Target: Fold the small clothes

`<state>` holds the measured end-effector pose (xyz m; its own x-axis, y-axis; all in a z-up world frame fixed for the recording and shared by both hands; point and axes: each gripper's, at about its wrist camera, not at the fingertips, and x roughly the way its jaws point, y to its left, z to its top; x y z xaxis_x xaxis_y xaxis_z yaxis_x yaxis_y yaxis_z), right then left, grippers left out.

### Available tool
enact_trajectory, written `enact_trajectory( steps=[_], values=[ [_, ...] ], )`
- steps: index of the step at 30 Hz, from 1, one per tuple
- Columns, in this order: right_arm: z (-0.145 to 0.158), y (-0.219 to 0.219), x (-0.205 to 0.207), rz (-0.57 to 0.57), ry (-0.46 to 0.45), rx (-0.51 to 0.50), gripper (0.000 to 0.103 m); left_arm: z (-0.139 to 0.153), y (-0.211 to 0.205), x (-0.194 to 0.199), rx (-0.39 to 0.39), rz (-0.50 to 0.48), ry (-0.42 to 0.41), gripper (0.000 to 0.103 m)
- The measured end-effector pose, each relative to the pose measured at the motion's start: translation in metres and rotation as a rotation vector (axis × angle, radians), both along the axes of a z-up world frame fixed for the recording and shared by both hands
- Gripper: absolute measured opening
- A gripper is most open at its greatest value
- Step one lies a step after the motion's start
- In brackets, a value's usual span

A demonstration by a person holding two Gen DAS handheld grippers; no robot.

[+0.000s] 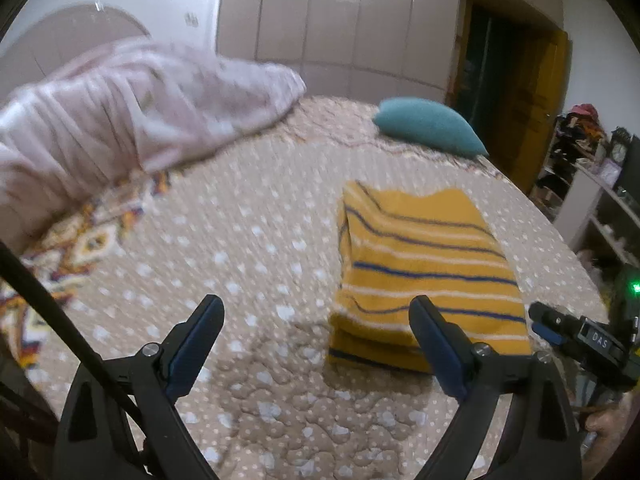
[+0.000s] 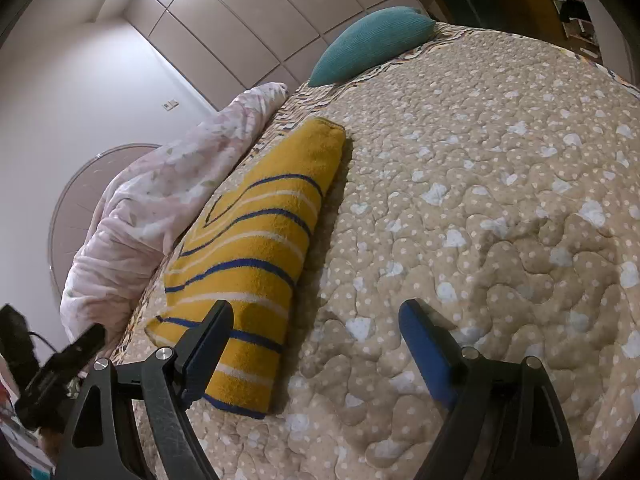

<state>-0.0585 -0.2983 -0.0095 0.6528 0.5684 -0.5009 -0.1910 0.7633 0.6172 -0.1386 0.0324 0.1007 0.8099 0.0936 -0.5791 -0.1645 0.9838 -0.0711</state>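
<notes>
A yellow garment with blue and white stripes [image 1: 424, 264] lies folded into a neat rectangle on the beige quilted bedspread [image 1: 240, 248]. My left gripper [image 1: 316, 308] hovers above the quilt just left of its near edge, jaws wide apart with nothing between them. Its right finger overlaps the garment's near corner in the picture. In the right wrist view the same folded garment [image 2: 256, 248] lies at the left, and my right gripper [image 2: 316, 312] stands open beside its right edge, over bare quilt. The right gripper [image 1: 560, 328] also shows at the far right of the left wrist view.
A crumpled pale pink blanket [image 1: 120, 120] is heaped at the far left of the bed. A teal pillow [image 1: 428, 124] lies at the head. Wardrobe doors [image 1: 340, 20] stand behind; shelves [image 1: 600, 200] flank the right side. A black cable [image 1: 60, 320] crosses the left.
</notes>
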Motion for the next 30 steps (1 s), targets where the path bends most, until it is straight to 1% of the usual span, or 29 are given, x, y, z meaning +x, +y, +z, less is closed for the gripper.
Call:
enact_trajectory(
  steps=[2, 4, 6, 8, 10, 13, 16, 21, 25, 30],
  values=[
    [0.0, 0.001, 0.0, -0.001, -0.001, -0.004, 0.088, 0.008, -0.005, -0.008, 0.029, 0.022, -0.05, 0.102],
    [0.0, 0.001, 0.0, -0.002, -0.001, -0.006, 0.088, 0.016, -0.008, -0.014, 0.037, 0.029, -0.101, 0.103],
    [0.0, 0.001, 0.0, -0.002, -0.002, -0.006, 0.088, 0.021, -0.008, -0.021, 0.014, 0.012, -0.123, 0.103],
    [0.0, 0.001, 0.0, -0.002, -0.002, -0.005, 0.088, 0.024, -0.009, -0.019, -0.019, -0.013, -0.103, 0.103],
    [0.0, 0.001, 0.0, -0.002, -0.003, -0.003, 0.088, 0.021, -0.007, -0.016, -0.049, -0.018, -0.061, 0.103],
    [0.0, 0.001, 0.0, -0.002, -0.003, -0.003, 0.088, 0.012, -0.007, -0.008, -0.051, -0.014, 0.0, 0.103],
    [0.0, 0.001, 0.0, -0.002, -0.003, -0.005, 0.088, 0.002, -0.005, -0.005, -0.079, -0.016, 0.04, 0.103],
    [0.0, 0.001, 0.0, -0.002, -0.003, -0.004, 0.088, -0.008, 0.0, -0.005, -0.104, -0.001, 0.074, 0.103],
    [0.0, 0.002, 0.0, -0.002, -0.002, -0.01, 0.088, -0.011, 0.005, -0.004, -0.098, 0.014, 0.077, 0.103],
    [0.001, 0.005, 0.002, 0.0, 0.003, -0.033, 0.089, -0.017, 0.014, -0.005, -0.124, 0.015, 0.086, 0.103]
  ],
)
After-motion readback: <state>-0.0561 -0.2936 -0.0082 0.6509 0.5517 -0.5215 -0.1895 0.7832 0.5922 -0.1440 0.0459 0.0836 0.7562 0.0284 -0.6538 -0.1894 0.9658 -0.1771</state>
